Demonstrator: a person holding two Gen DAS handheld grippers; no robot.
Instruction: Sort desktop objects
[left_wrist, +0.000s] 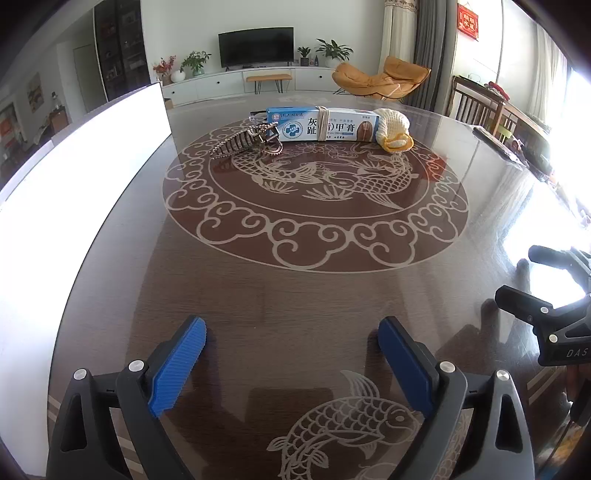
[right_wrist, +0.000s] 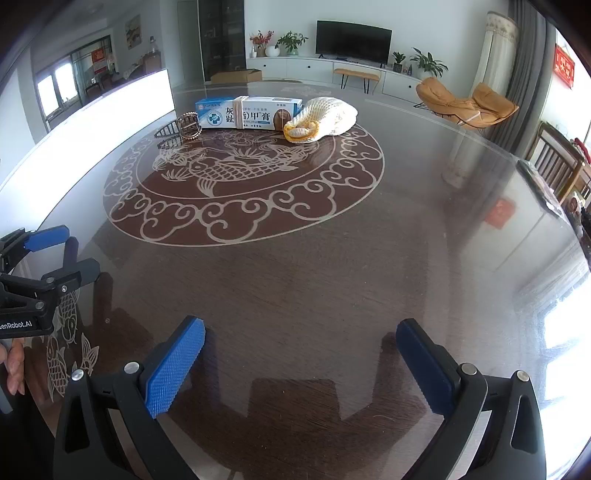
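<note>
Three objects lie in a row at the far side of the round dark table (left_wrist: 295, 295): a metal hair claw clip (left_wrist: 247, 142), a blue-and-white ointment box (left_wrist: 325, 124) with a rubber band around it, and a cream and yellow crocheted pouch (left_wrist: 393, 129). They also show in the right wrist view: the clip (right_wrist: 179, 128), the box (right_wrist: 249, 112), the pouch (right_wrist: 321, 118). My left gripper (left_wrist: 291, 328) is open and empty, low over the near table. My right gripper (right_wrist: 301, 330) is open and empty beside it. Both are far from the objects.
A bright white panel (left_wrist: 74, 184) stands along the table's left edge. The table (right_wrist: 332, 277) has a glossy top with a fish and cloud pattern. Wooden chairs (left_wrist: 480, 107) stand at the right. A TV cabinet and an orange lounge chair (left_wrist: 380, 79) are far behind.
</note>
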